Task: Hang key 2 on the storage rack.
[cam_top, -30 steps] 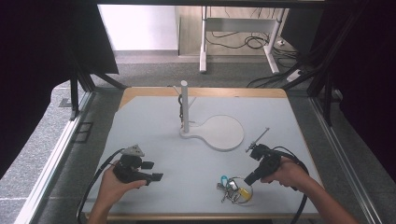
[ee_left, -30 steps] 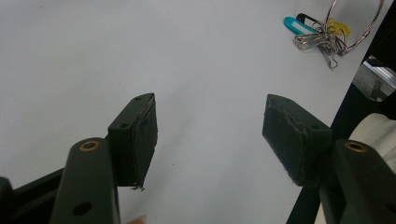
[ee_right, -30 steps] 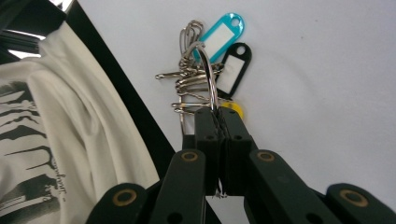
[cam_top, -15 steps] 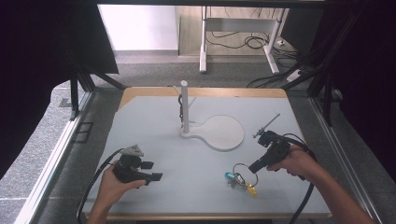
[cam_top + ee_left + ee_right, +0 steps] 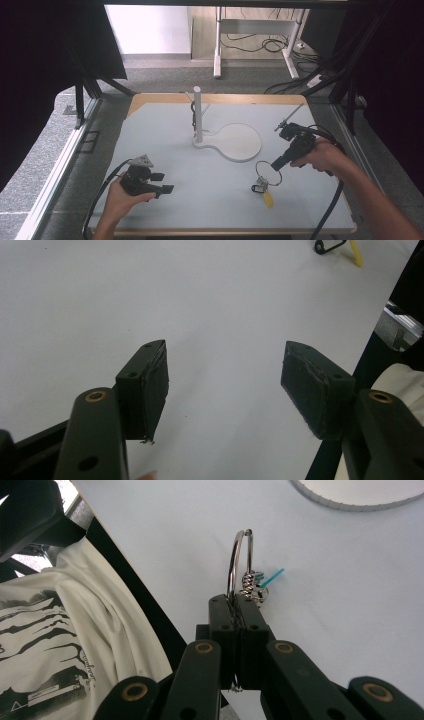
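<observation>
The right gripper (image 5: 275,163) is clamping a metal key ring (image 5: 268,172), its keys (image 5: 263,190) trailing below near the table's front edge (image 5: 225,231). A white stand (image 5: 230,140) is sitting just beyond. The left gripper (image 5: 162,183) is resting with jaws apart, well clear.

Silver key ring (image 5: 239,562) with a yellow tag (image 5: 268,199) and teal tag (image 5: 271,578); black tools; pale grey counter (image 5: 200,190); white stand (image 5: 235,141)
</observation>
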The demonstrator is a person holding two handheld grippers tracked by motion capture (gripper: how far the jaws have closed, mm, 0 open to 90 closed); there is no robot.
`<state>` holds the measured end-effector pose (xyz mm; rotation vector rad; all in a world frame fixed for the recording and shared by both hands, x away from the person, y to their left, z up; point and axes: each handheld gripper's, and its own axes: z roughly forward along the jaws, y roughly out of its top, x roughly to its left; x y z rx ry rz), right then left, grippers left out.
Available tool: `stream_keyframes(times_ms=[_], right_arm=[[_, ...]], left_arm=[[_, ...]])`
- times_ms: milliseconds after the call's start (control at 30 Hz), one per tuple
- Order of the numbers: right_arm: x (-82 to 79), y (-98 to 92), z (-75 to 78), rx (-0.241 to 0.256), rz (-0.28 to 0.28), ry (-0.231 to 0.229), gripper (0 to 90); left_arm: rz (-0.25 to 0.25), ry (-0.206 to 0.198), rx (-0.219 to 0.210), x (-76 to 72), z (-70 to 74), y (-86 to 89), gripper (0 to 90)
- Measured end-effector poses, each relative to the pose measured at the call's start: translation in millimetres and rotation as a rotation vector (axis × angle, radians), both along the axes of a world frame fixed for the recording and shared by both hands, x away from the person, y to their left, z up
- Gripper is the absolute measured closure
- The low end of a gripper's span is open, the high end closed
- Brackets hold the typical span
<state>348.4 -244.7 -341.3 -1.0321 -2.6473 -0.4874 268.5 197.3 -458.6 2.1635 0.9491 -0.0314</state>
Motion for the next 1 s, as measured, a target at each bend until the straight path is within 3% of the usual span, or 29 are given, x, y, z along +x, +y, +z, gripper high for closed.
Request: stream_keyframes(times_ms=[100,667,1000], right_arm=[[4.8,2.4,7.1,-0.012,0.006,-0.009,88.2],[25.1,12.2,40.5,0.052,-0.005,-0.058,88.2],[40.5,10.8,62.3,0.063,-0.044,-0.081,88.2]], left_arm=[[-0.003,0.001,0.001,0.3,-0.2,0.4,35.9],[0.003,0.011,-0.022,1.3,-2.5,4.1,36.0],[-0.004,0.012,-0.023,1.4,-2.5,4.3,36.0]])
